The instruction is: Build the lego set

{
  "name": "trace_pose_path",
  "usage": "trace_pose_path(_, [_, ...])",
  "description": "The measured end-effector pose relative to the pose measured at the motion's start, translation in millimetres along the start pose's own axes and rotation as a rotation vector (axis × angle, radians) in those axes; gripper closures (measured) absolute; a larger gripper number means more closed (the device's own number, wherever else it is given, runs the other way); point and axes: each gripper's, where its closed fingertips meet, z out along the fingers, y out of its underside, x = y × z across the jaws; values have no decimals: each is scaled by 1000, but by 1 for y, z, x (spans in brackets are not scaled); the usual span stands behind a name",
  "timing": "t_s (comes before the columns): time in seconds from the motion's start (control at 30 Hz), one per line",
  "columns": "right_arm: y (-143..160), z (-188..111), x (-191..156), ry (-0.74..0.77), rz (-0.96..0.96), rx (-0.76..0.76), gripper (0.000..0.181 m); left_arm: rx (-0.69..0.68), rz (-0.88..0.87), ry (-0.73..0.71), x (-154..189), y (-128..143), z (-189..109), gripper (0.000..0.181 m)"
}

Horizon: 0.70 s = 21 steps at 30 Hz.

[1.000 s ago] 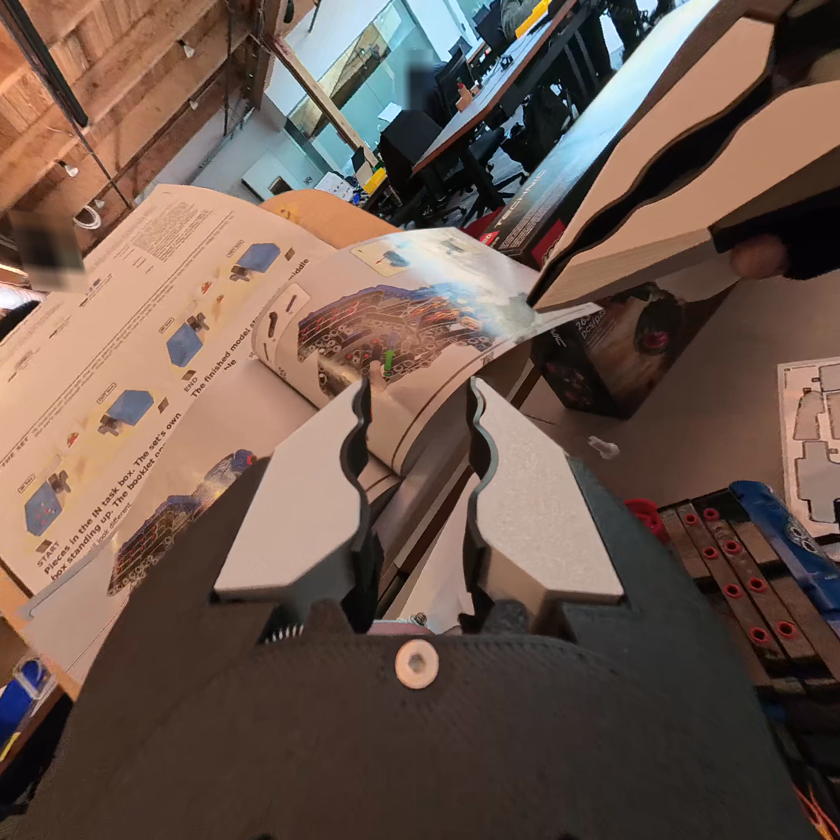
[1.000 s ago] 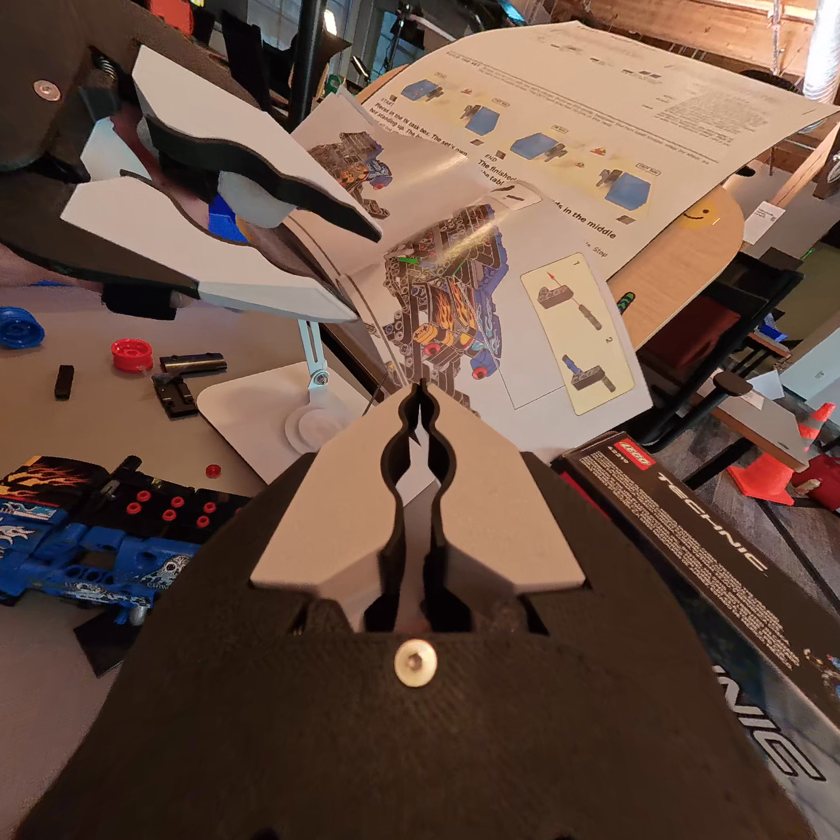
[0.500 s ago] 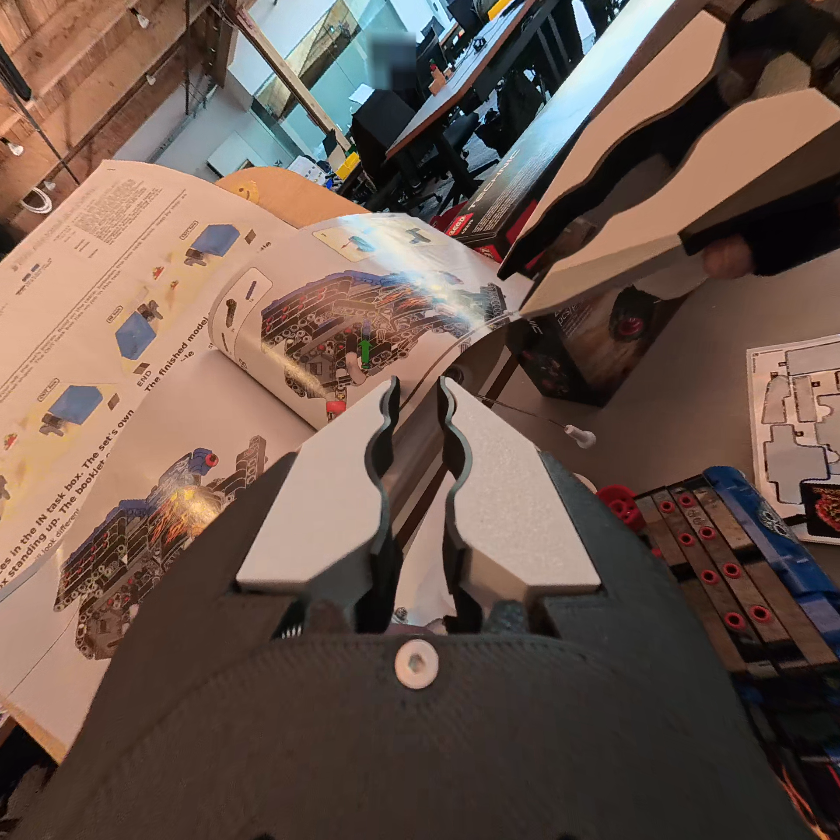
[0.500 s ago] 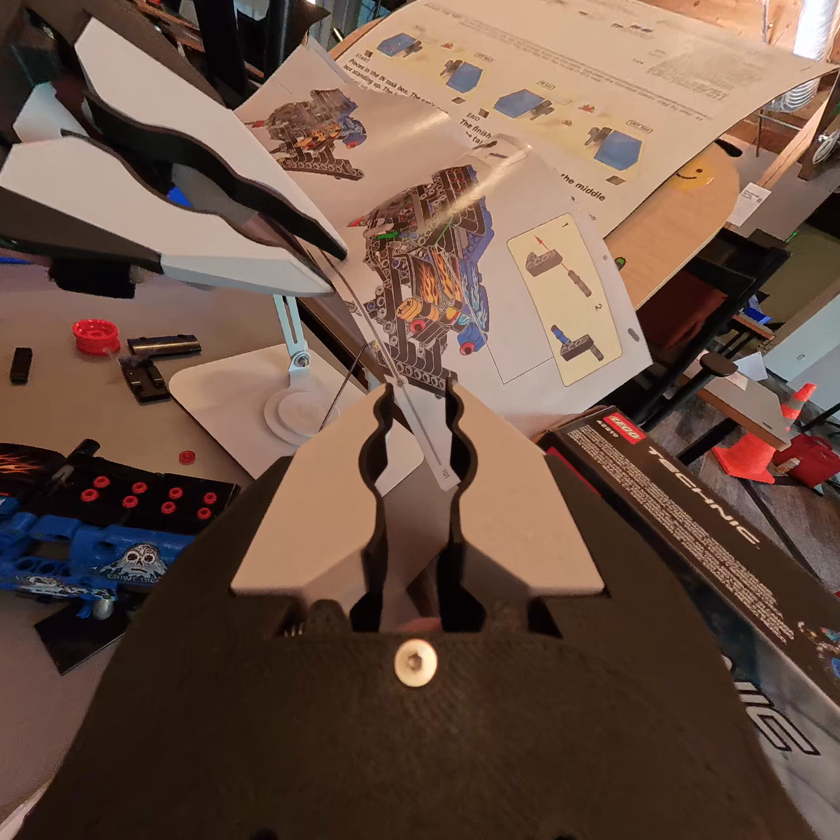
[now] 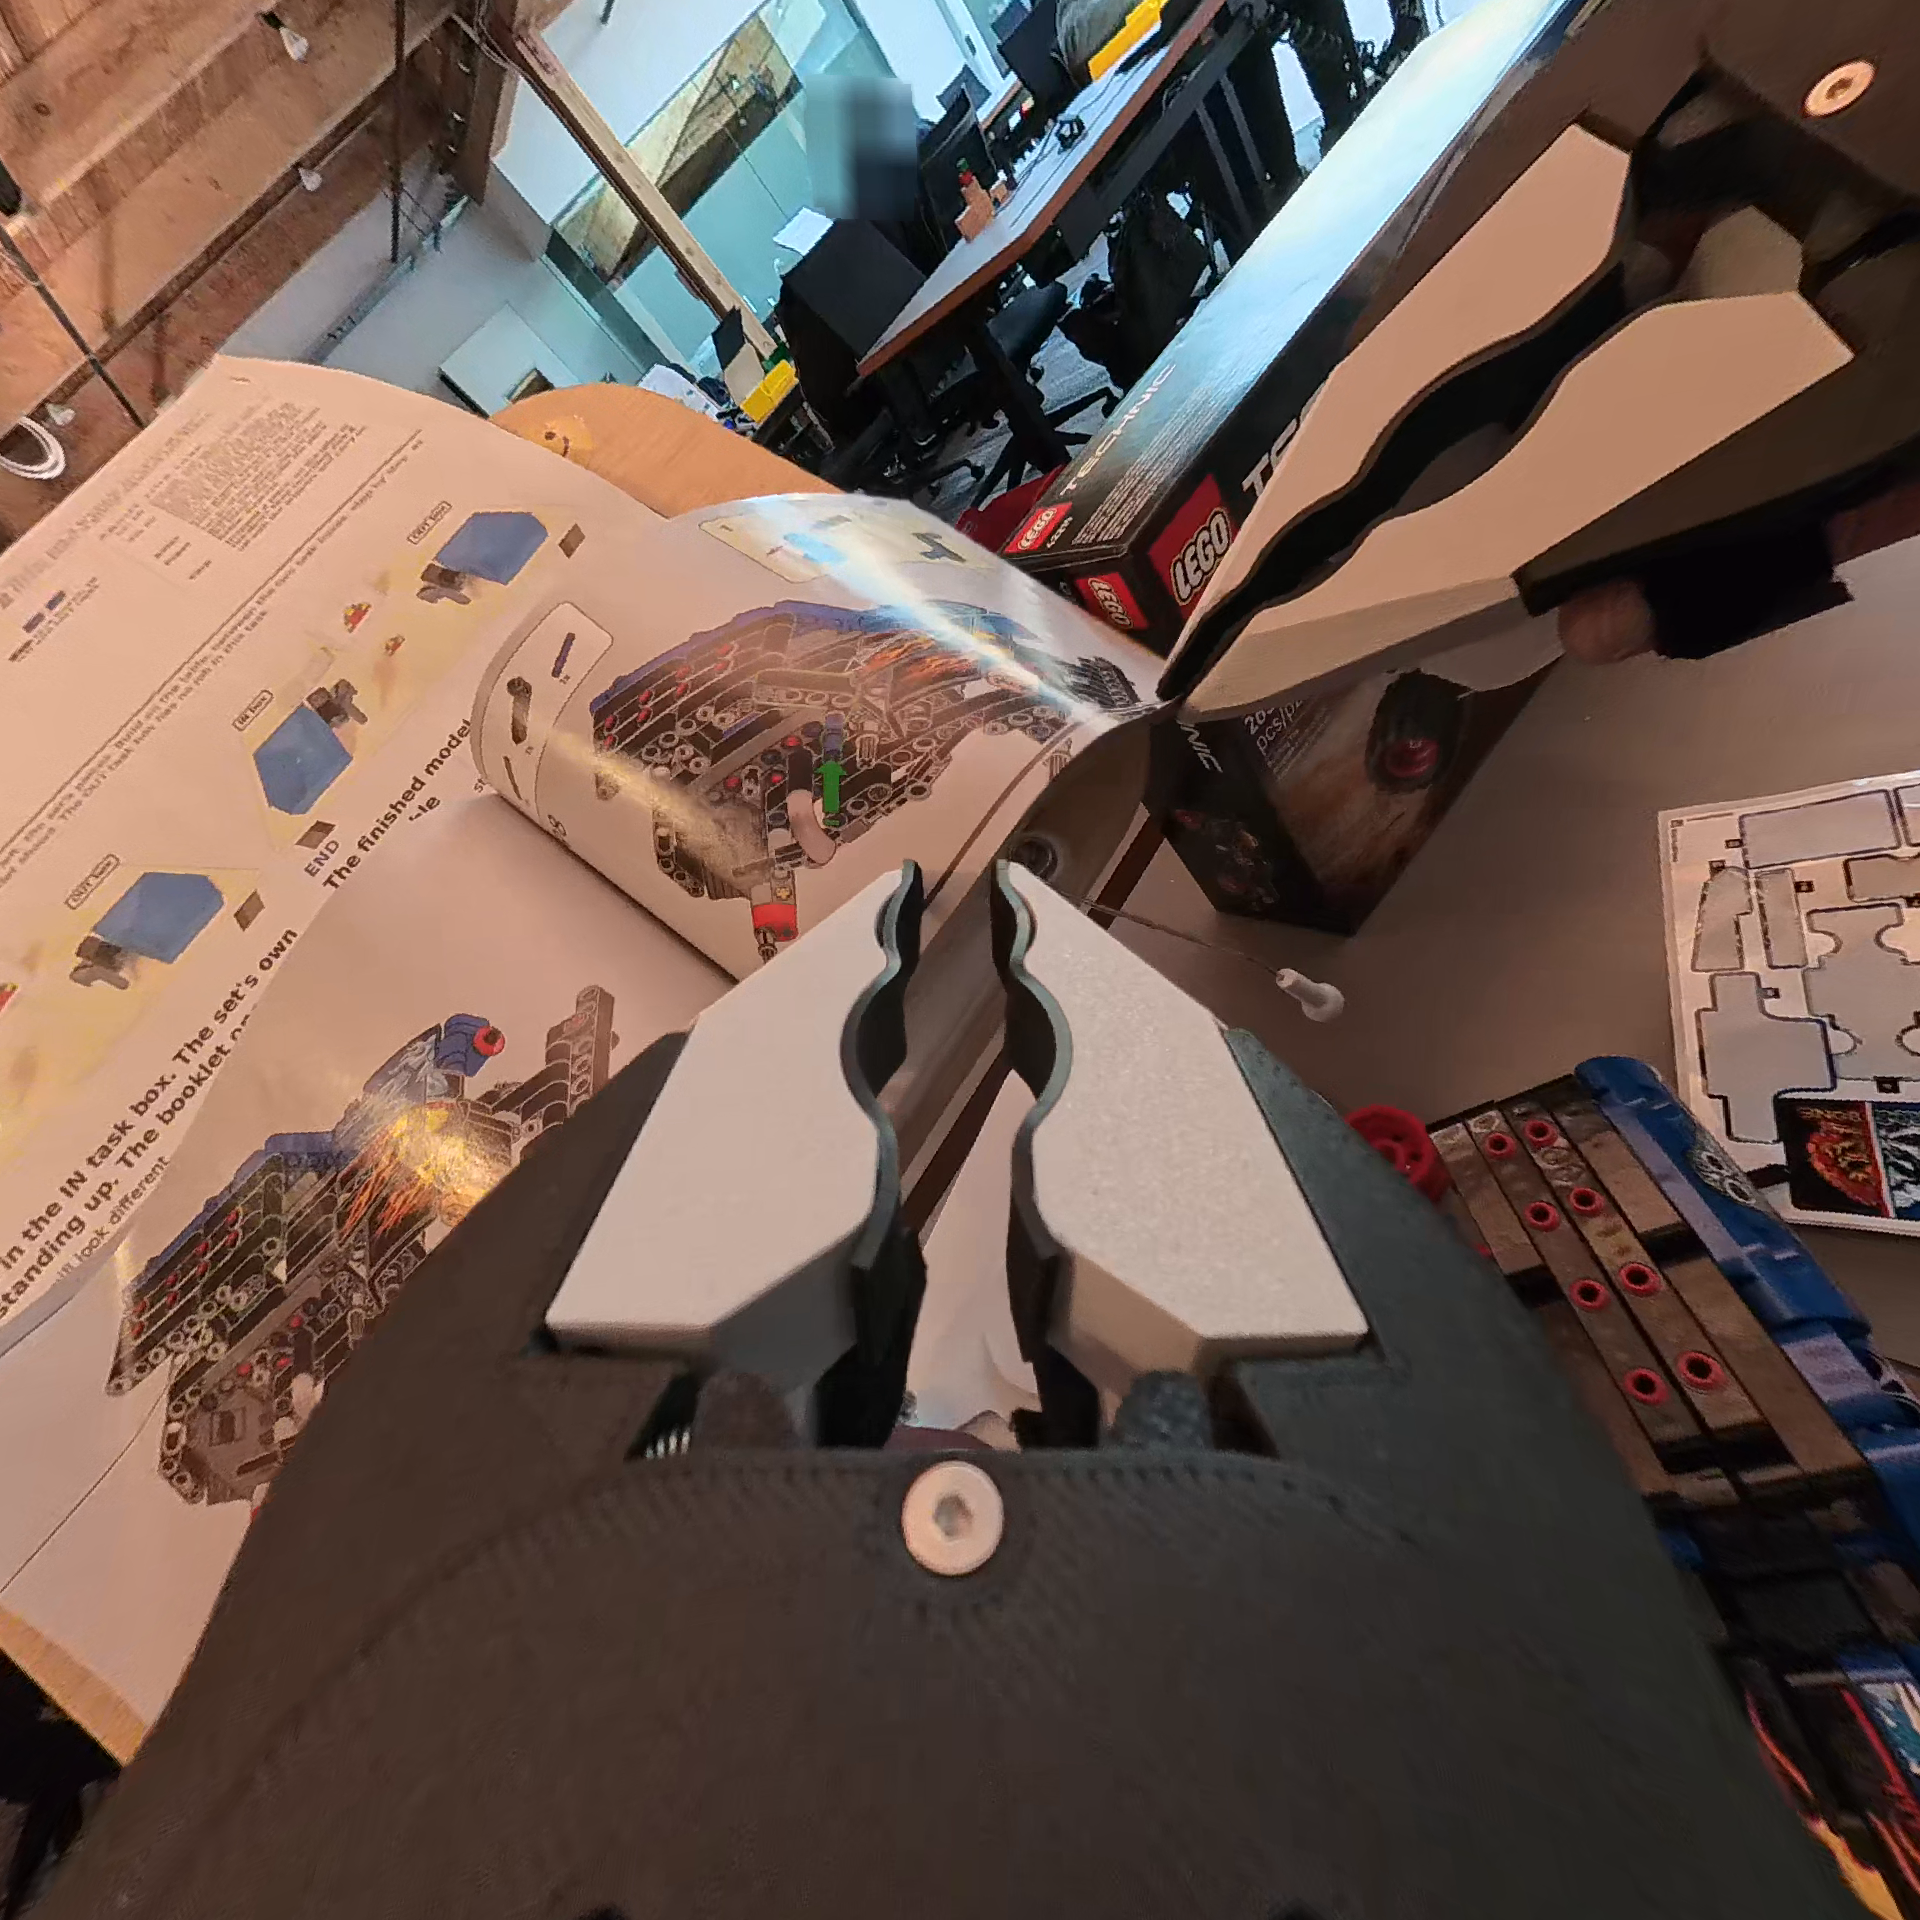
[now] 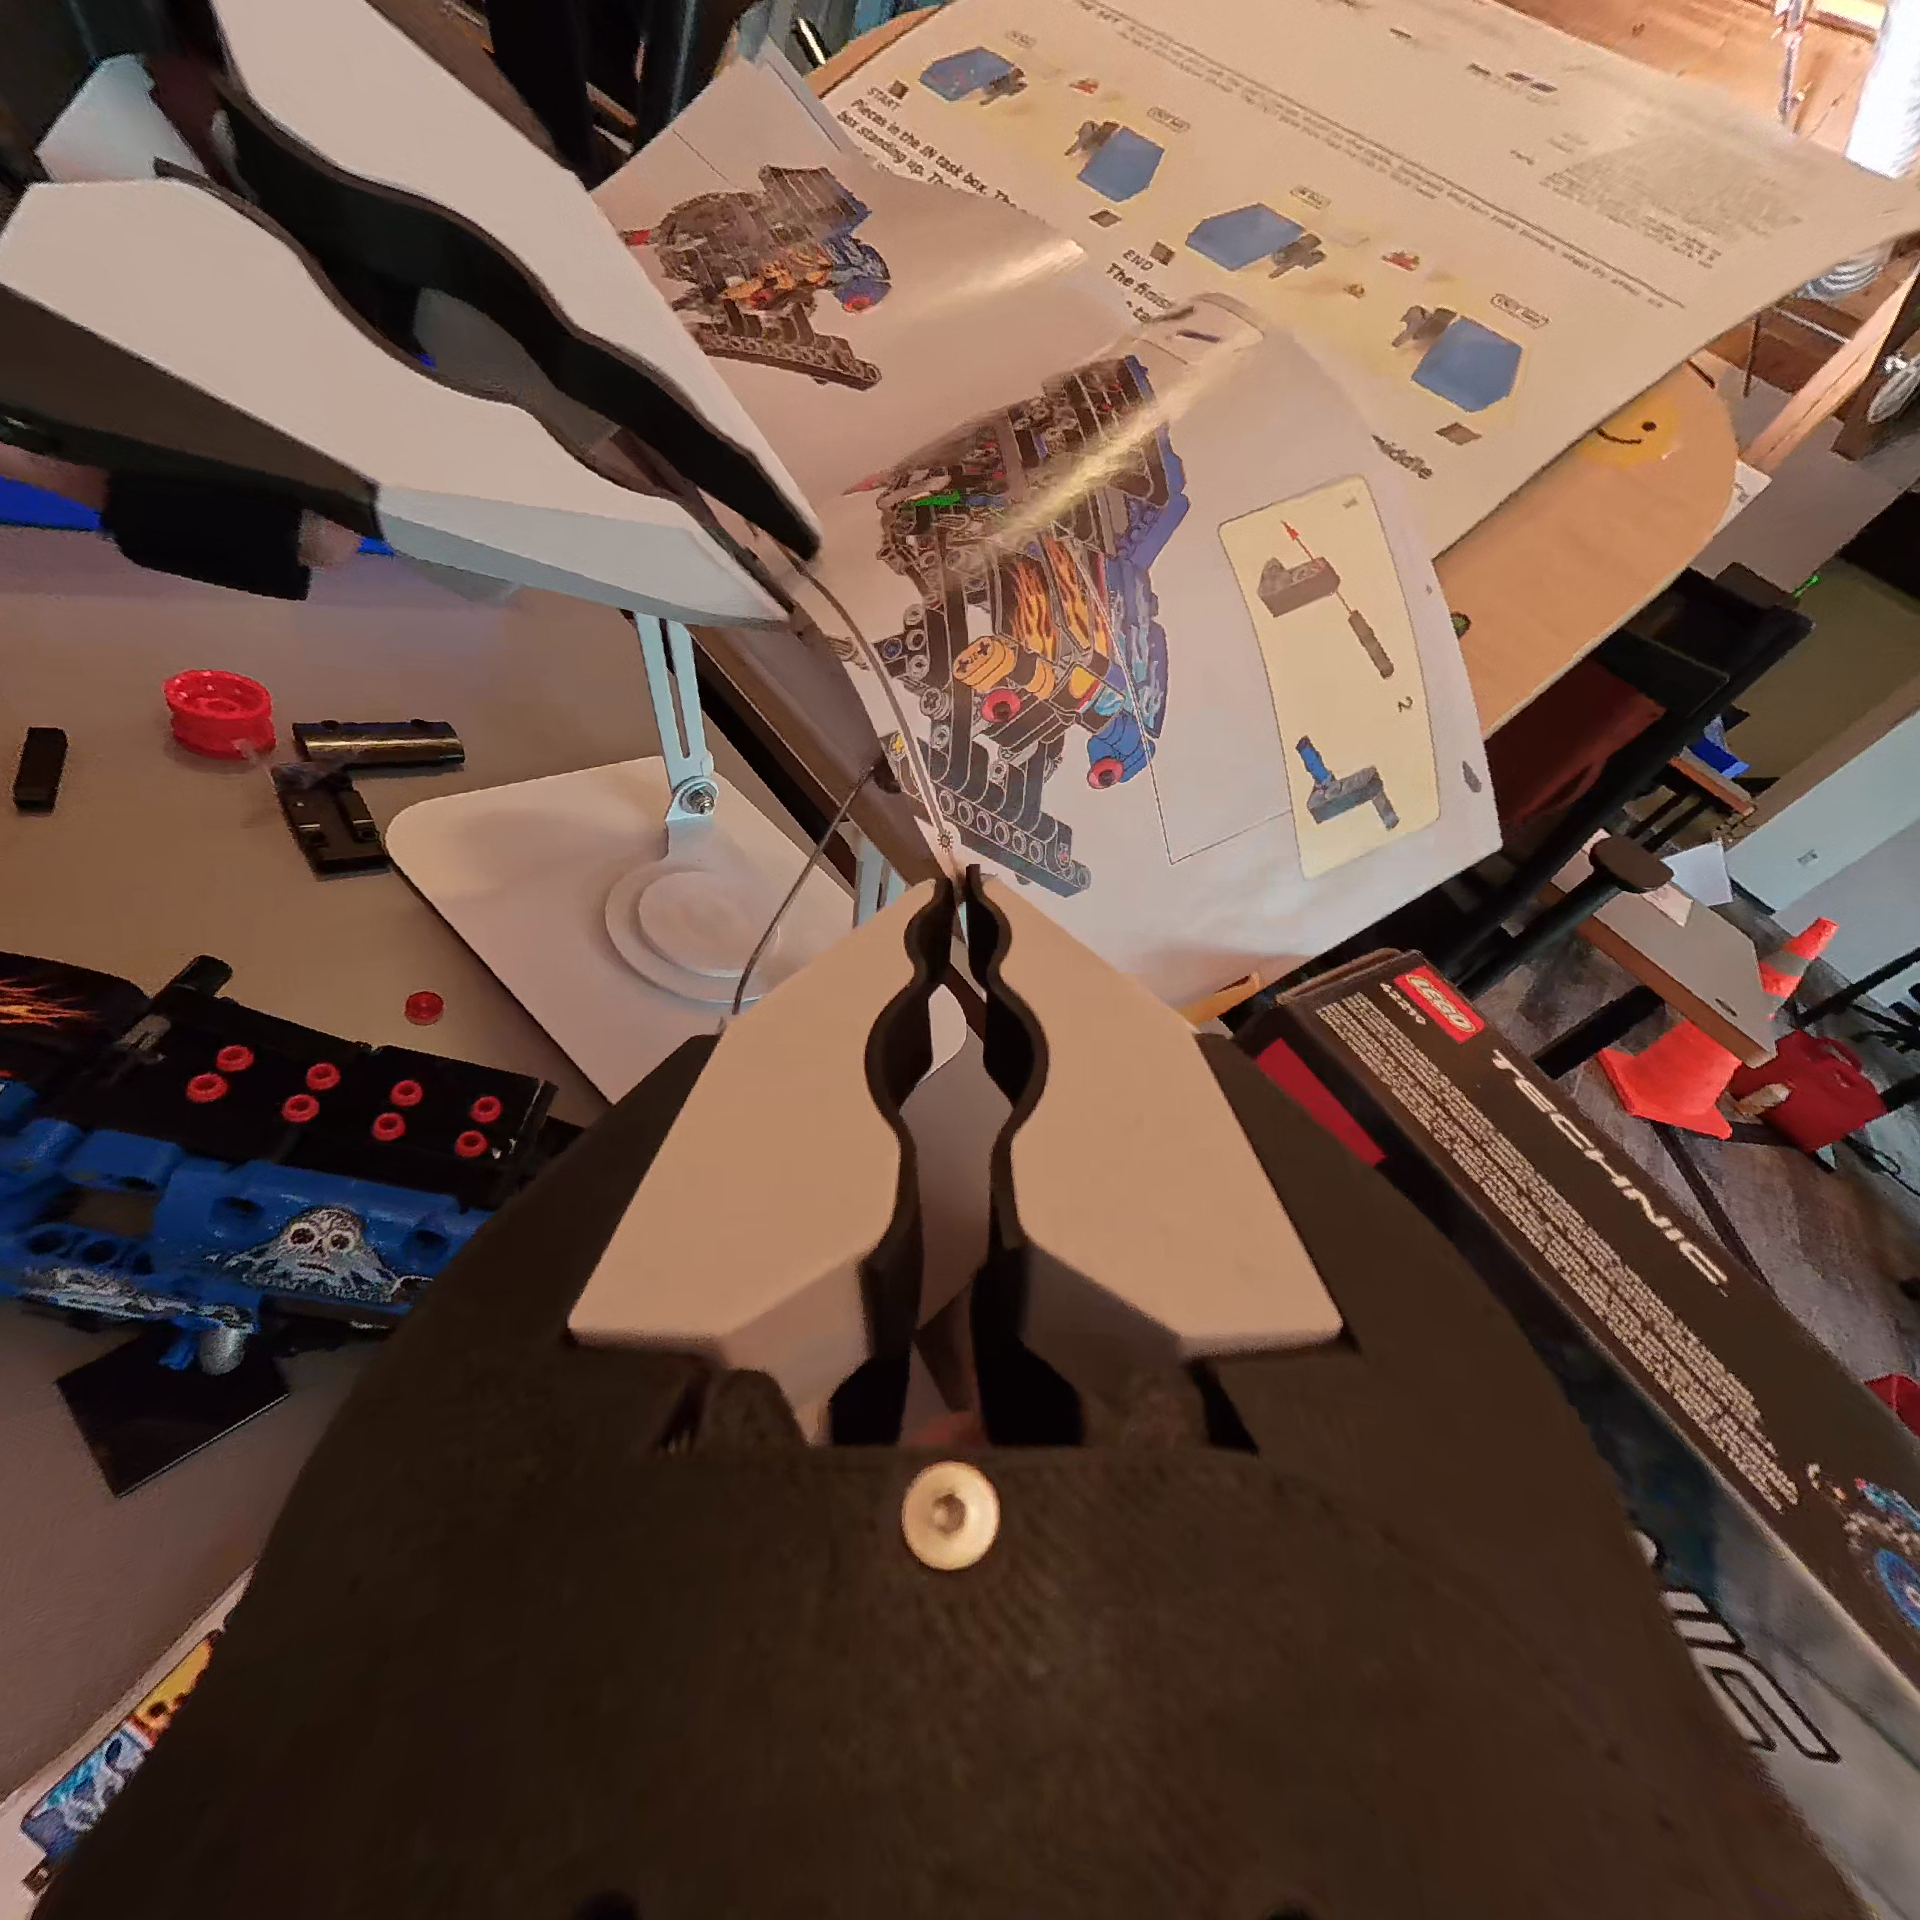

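Office workshop, brick and timber at upper left of the left wrist view, desks and chairs behind; grey table (image 5: pixel 1558 831) in the foreground.

Item: instruction booklet (image 5: pixel 831 727), propped open on a white stand (image 6: pixel 582 883), one glossy page curled over toward the centre of both views. A large printed sheet (image 5: pixel 260 582) lies behind it, upper left of the left wrist view.

Item: right hand-held gripper (image 6: pixel 961 883), bottom centre of its own view, jaws closed to a sliver, pinching the lower corner of the curled page. Seen in the left wrist view at upper right, its tips meet the page edge.

Item: left hand-held gripper (image 5: pixel 954 883), bottom centre of its own view, jaws parted by a narrow gap, nothing gripped; the stand's edge shows through the gap.

Item: partly built Lego model (image 6: pixel 239 1174), blue and black with red pins, lower left of the right wrist view, on the table.

Item: Lego box (image 5: pixel 1299 831), dark, just right of the booklet.

Item: sticker sheet (image 5: pixel 1808 987), right edge of the left wrist view.

Item: red wheel hub (image 6: pixel 220 710) and loose black parts (image 6: pixel 332 805), left of the stand.
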Motion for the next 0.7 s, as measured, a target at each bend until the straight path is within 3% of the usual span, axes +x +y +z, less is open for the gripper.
trace_pose_path(0.03, [-1,0,-2,-5,-14,-4,181,2,6,-4,0,-1,0,167])
trace_pose_path(0.27, [-10,-1,-9,-26,-48,-6,181,13,71,-31,4,-10,1,155])
trace_pose_path(0.7, [-18,-3,-11,-60,-1,4,181,-29,67,-53,1,-1,6,158])
